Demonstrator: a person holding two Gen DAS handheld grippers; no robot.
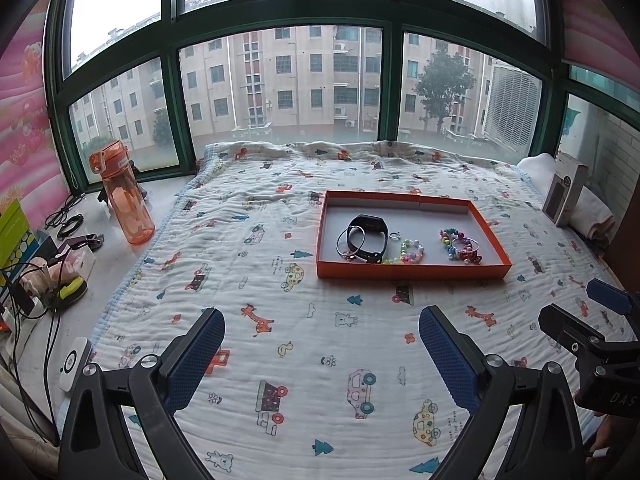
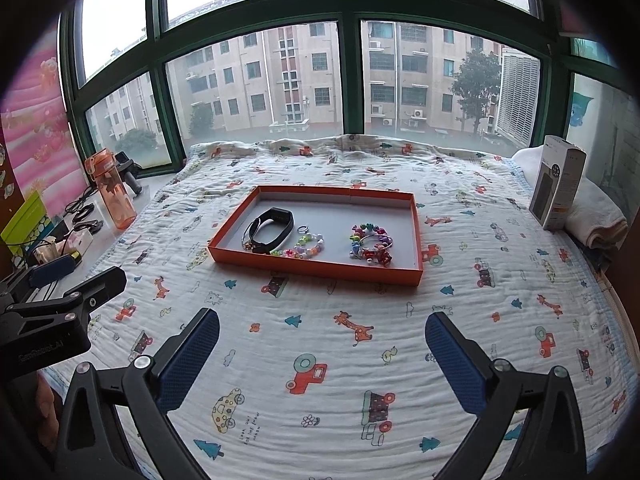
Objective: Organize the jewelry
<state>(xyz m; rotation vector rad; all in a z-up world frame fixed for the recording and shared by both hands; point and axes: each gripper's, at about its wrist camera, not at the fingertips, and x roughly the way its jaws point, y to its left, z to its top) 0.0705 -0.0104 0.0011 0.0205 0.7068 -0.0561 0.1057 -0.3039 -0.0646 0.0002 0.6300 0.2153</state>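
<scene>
Jewelry — a black band point(image 2: 269, 230), thin hoops point(image 1: 351, 240), a small ring point(image 2: 304, 229) and beaded bracelets point(image 2: 370, 242) — lies along the near edge of the orange tray point(image 2: 316, 266), light, slippery, best pinched across band or beads, while left gripper point(image 1: 322, 354) and right gripper point(image 2: 322, 356) stand wide apart, empty.

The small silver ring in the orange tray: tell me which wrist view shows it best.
The right wrist view: the small silver ring lies nearer the picture's middle, clear of the black band beside it. The left wrist view shows the same ring in the orange tray, slightly smaller and farther right.
</scene>
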